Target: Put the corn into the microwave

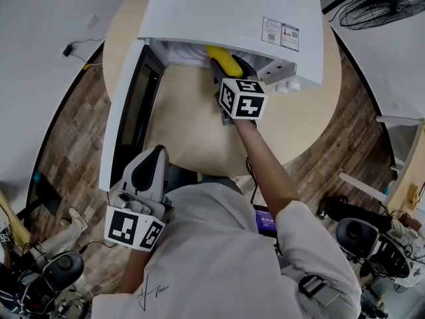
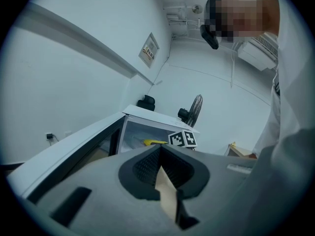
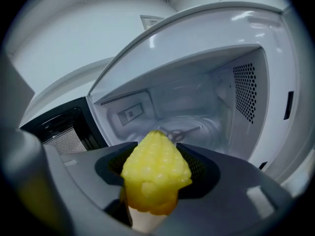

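The yellow corn [image 1: 222,60] is clamped between the jaws of my right gripper [image 1: 227,72], which sits at the mouth of the white microwave [image 1: 232,12]. In the right gripper view the corn [image 3: 156,176] points into the bare cavity [image 3: 197,107], tip forward, just in front of the opening. The microwave door [image 1: 129,111] stands swung open to the left. My left gripper [image 1: 156,155] hovers low by the door's near end, its jaws shut with nothing between them. From the left gripper view [image 2: 160,154], the corn [image 2: 155,142] shows far off at the opening.
The microwave stands on a round wooden table [image 1: 192,131]. A floor fan [image 1: 382,2] is at the back right. Cables and equipment [image 1: 362,238] lie on the wood floor around the person's legs.
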Available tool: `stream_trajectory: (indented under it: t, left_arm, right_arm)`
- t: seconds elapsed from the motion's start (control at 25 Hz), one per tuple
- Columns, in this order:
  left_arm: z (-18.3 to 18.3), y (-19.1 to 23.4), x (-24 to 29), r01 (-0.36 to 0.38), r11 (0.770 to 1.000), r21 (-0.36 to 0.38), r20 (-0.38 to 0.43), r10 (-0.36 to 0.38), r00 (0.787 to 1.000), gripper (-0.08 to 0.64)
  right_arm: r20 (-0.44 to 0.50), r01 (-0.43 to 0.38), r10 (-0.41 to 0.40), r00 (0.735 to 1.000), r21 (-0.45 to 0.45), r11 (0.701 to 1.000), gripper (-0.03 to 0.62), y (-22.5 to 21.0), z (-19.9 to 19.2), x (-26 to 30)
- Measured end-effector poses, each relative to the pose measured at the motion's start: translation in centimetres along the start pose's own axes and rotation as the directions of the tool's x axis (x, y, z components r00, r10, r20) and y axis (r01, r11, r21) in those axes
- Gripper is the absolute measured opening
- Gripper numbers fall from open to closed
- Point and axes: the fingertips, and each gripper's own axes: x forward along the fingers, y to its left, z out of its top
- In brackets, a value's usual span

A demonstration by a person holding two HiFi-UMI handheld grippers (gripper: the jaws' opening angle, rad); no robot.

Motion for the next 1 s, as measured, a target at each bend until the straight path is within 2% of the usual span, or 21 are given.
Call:
stream_trajectory:
  t: [0.52,1.0]
  left_arm:
    - [-0.7,0.2,-0.1,0.008,1.000,0.015,-0.023,-0.008,1.000,-0.011]
    - [-0.6,0.6,0.2,-0.002,0.999,0.041,-0.043,0.003,0.999,-0.011]
  right_arm:
    - [-0.011,0.052,-0.053,0.999,-0.020,0.998,0.261,-0.9,0.0,2.9]
    - [-0.020,0.068,-0.070,0.997,-0.072,0.995,0.261,-1.0,0.4,6.0]
